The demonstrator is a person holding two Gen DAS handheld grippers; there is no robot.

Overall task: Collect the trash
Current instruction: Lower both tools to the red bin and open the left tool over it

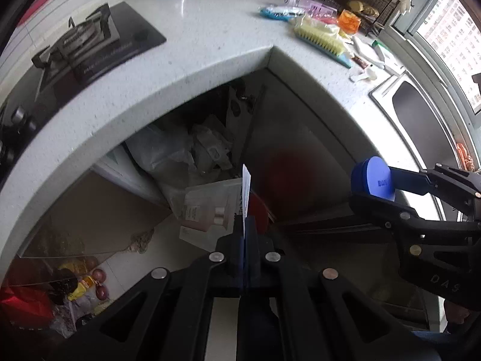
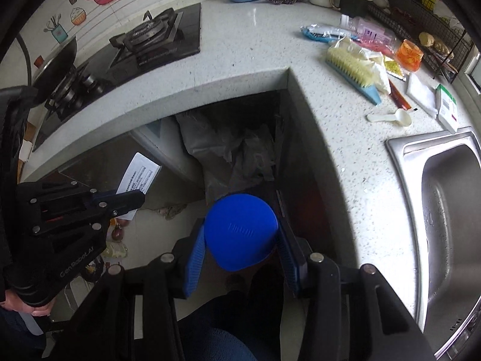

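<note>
1. Two hand-held grippers hang side by side in front of the inner corner of an L-shaped white countertop [image 2: 255, 69], both out past its edge and above the floor.
2. The left gripper [image 1: 245, 219] has its jaws pressed together on a thin white printed card [image 1: 246, 186] — edge-on in its own camera, and seen flat with lines of small print from the right wrist view [image 2: 138, 174].
3. The right gripper [image 2: 240, 240] is clamped on a blue round lid [image 2: 240, 234], one ribbed blue pad [image 2: 194, 258] against each side of it; in the left view the same lid [image 1: 374, 180] sits between the fingers near the counter's edge.
4. Below the counter corner, a grey plastic trash bag [image 2: 228, 150] stands crumpled in the recess — the lid hangs in front of it, the card off to its left.
5. On the countertop lie a yellow-bristled brush [image 2: 351, 69] with a blue back, a small white spoon [image 2: 390, 117], and assorted wrappers nearby.
6. A gas hob [image 2: 150, 42] sits to the left of the corner; a steel sink [image 2: 445, 210] to the right.
</note>
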